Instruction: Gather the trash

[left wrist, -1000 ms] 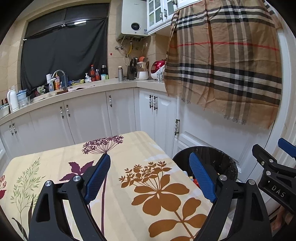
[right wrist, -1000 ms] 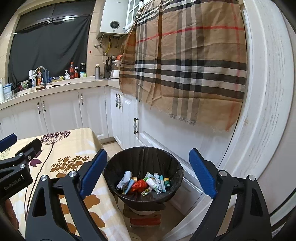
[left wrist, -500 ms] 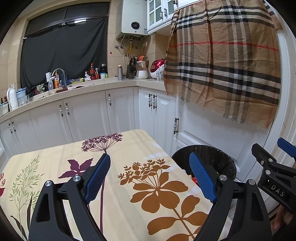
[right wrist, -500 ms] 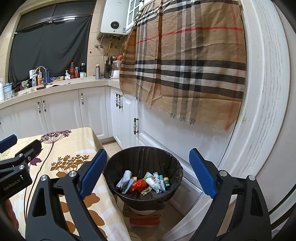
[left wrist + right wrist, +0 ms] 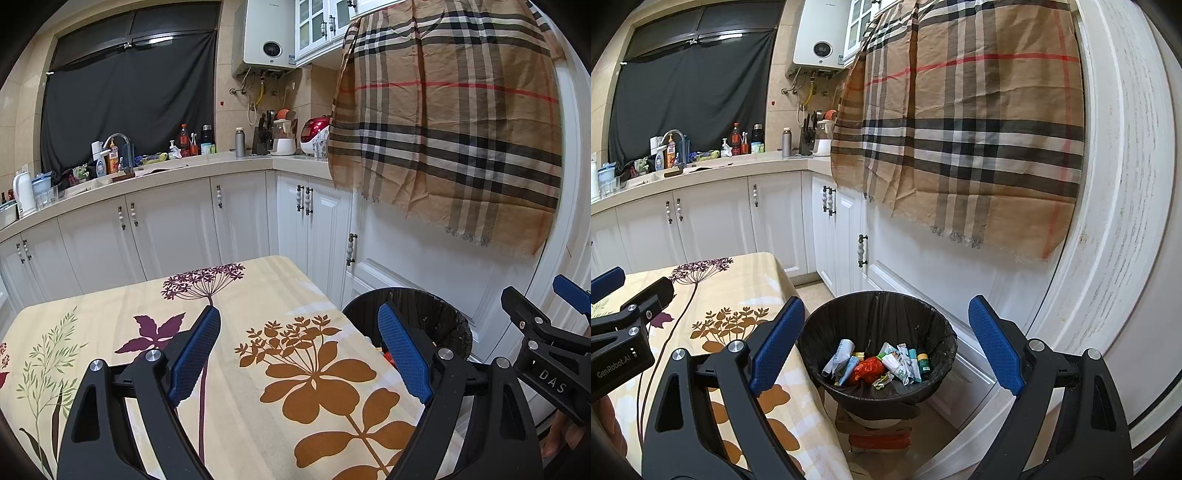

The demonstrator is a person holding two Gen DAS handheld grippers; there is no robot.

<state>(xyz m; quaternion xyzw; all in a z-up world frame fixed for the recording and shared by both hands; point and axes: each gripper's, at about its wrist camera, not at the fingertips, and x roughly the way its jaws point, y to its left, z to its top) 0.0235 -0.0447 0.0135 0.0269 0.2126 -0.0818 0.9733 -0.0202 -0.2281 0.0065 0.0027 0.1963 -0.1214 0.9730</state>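
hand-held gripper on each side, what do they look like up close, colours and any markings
Both match: the left hand-held gripper and right hand-held gripper have matte black angular frames with triangular cut-outs, silver round bolts at the joints, and two long fingers faced with dimpled blue pads. White lettering shows on their sides: "DAS" on the right one, "GenRobot.AI" on the left. No cables or sleeves show.

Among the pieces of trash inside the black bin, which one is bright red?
The crumpled red wrapper at the middle of the trash bin. The pieces around it are white, pale blue or green packets and tubes.
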